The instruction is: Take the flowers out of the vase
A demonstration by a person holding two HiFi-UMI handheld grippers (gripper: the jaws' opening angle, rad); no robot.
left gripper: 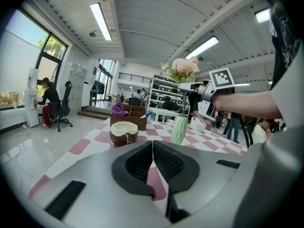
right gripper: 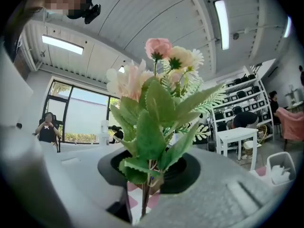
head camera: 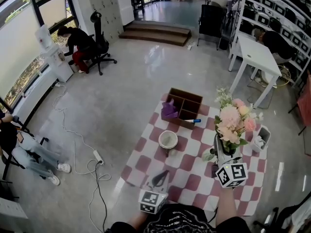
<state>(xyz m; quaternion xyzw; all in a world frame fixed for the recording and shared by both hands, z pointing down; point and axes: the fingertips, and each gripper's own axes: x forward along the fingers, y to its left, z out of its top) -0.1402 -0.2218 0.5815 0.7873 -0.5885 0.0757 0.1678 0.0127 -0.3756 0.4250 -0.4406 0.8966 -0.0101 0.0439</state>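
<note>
**Two grippers, one bouquet: stems pinched above the vase**

Right gripper [head camera: 222, 155] is pinching the flowers [head camera: 233, 123] low on the stems, under the leaves. Its own view shows the stems between the jaws and green leaves filling the space above them. Left gripper [left gripper: 152, 152] is pressed together on nothing, low over the near edge of the checked cloth [head camera: 146, 144], pointing across it.

The vase [left gripper: 179, 129] is pale green and ribbed, and stands upright toward the cloth's right edge. From the left gripper view the thin stems run down to its mouth, so the stem ends are probably not out yet.

How to do it well (my judgement):
- Draw straight up along the vase's axis, since a sideways pull could tip it.
- The vase looks light and narrow. The idle left gripper could steady it.
- Keep the pinch on the stems, because the leaves would slip.

Around it:
- Bowl [head camera: 168, 140], mid-cloth, well apart from the vase.
- Wooden box [head camera: 186, 104] at the far edge, with a purple cloth [head camera: 169, 110] in one compartment.
- White basket [head camera: 261, 139] at the right edge, near the vase. It is the closest thing to clip if the bouquet swings right.
- Nothing stands above the blooms.
</note>
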